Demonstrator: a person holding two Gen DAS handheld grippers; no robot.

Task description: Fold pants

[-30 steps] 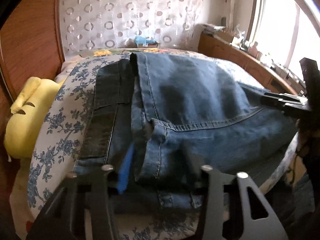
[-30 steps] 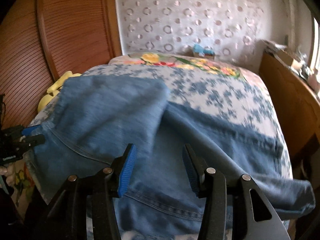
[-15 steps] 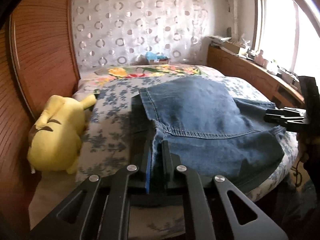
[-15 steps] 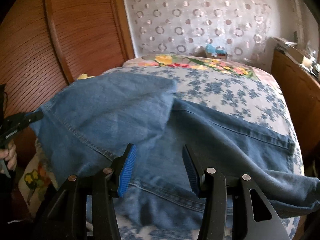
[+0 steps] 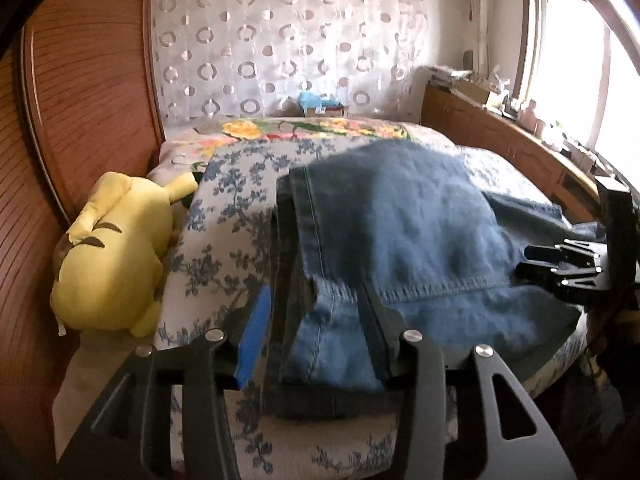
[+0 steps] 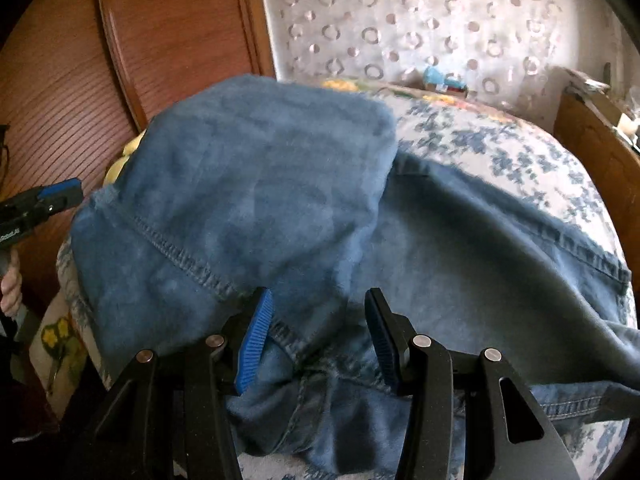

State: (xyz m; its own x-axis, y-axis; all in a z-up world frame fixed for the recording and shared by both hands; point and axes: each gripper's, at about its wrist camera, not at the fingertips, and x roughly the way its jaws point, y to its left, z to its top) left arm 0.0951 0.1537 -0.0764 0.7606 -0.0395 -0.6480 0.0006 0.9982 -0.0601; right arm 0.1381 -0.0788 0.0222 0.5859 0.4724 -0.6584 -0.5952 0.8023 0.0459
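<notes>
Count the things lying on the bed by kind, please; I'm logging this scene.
Jeans: 1
Yellow plush toy: 1
Flowered bedspread: 1
Total: 3

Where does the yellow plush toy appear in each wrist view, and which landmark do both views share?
Left wrist view: the yellow plush toy lies at the left, beside the floral bedspread.
Right wrist view: only a yellow sliver shows at the left, behind the jeans.
Shared landmark: the circle-patterned curtain.
</notes>
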